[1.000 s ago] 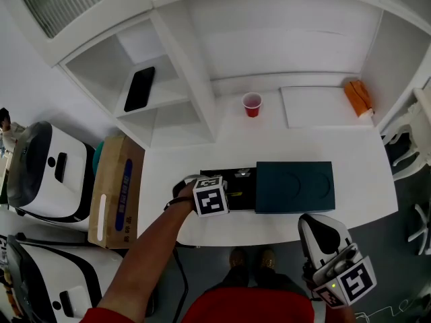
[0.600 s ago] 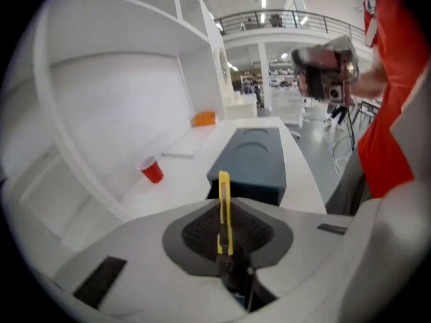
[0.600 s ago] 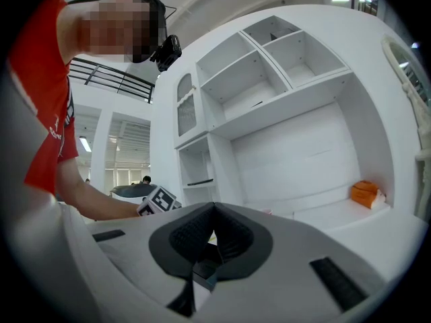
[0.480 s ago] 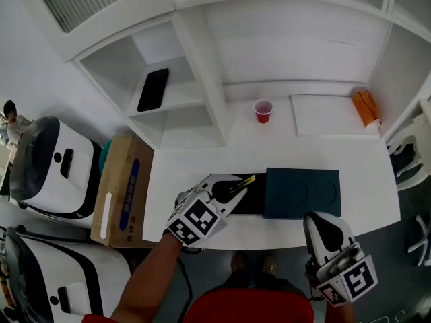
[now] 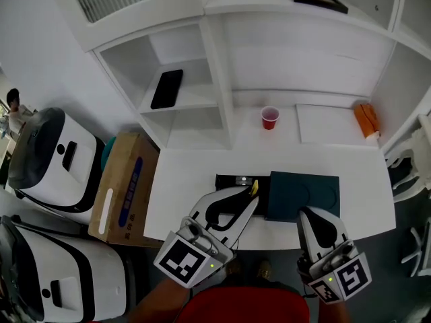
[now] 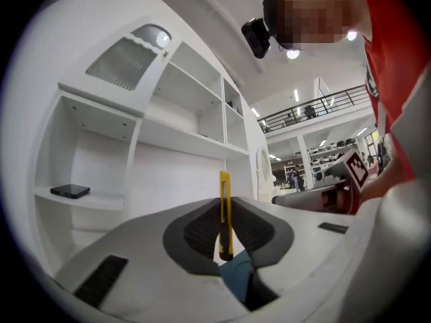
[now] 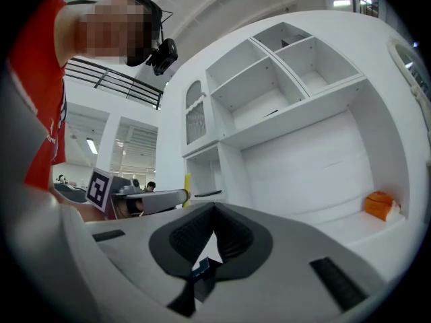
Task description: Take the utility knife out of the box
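My left gripper (image 5: 250, 195) is raised over the desk's front edge and shut on a yellow utility knife (image 5: 253, 188). In the left gripper view the knife (image 6: 224, 214) stands on edge between the dark pads (image 6: 196, 233), its tip poking past them. Just beyond lies the open black box (image 5: 232, 180), with its dark teal lid (image 5: 304, 195) beside it on the right. My right gripper (image 5: 316, 215) hovers at the desk's front right, near the lid's front edge. Its jaws meet at the tips in the right gripper view (image 7: 214, 210), with nothing between them.
On the white desk (image 5: 182, 187) a red cup (image 5: 270, 118) stands at the back, with a white board (image 5: 326, 123) and an orange object (image 5: 367, 118) to its right. A black phone (image 5: 167, 88) lies on a shelf. A cardboard box (image 5: 124, 187) and white machines (image 5: 47, 160) sit at left.
My left gripper has lifted out of the box with the yellow knife and swung from pointing down to pointing forward. The right gripper has shifted slightly towards the lid.
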### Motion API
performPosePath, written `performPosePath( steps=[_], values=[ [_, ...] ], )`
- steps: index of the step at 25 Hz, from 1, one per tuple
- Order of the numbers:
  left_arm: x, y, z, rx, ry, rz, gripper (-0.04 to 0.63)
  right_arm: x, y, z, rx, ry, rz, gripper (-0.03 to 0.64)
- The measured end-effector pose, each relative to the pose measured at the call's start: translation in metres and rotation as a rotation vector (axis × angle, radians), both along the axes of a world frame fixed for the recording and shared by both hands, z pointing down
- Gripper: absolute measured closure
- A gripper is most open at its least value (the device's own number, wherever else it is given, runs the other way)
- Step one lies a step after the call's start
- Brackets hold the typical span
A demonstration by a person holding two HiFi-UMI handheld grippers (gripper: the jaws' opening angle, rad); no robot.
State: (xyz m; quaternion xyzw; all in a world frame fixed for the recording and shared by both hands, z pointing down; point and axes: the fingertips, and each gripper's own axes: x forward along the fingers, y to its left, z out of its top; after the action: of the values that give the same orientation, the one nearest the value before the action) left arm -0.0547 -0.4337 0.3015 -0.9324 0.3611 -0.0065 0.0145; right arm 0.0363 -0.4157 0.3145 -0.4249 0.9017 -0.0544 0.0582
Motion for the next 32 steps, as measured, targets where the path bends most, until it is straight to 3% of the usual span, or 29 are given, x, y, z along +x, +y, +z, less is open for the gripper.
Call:
performPosePath(
  steps=[9, 32],
  values=[
    [-0.004, 0.023, -0.014, 0.009, 0.065, -0.030, 0.534, -0.008, 0.002, -0.020, 0.059, -0.008, 0.009, 0.617],
    [0.008, 0.020, -0.013, -0.011, 0.051, -0.030, 0.534, -0.008, 0.001, -0.026, 0.069, 0.041, -0.004, 0.617]
  ],
)
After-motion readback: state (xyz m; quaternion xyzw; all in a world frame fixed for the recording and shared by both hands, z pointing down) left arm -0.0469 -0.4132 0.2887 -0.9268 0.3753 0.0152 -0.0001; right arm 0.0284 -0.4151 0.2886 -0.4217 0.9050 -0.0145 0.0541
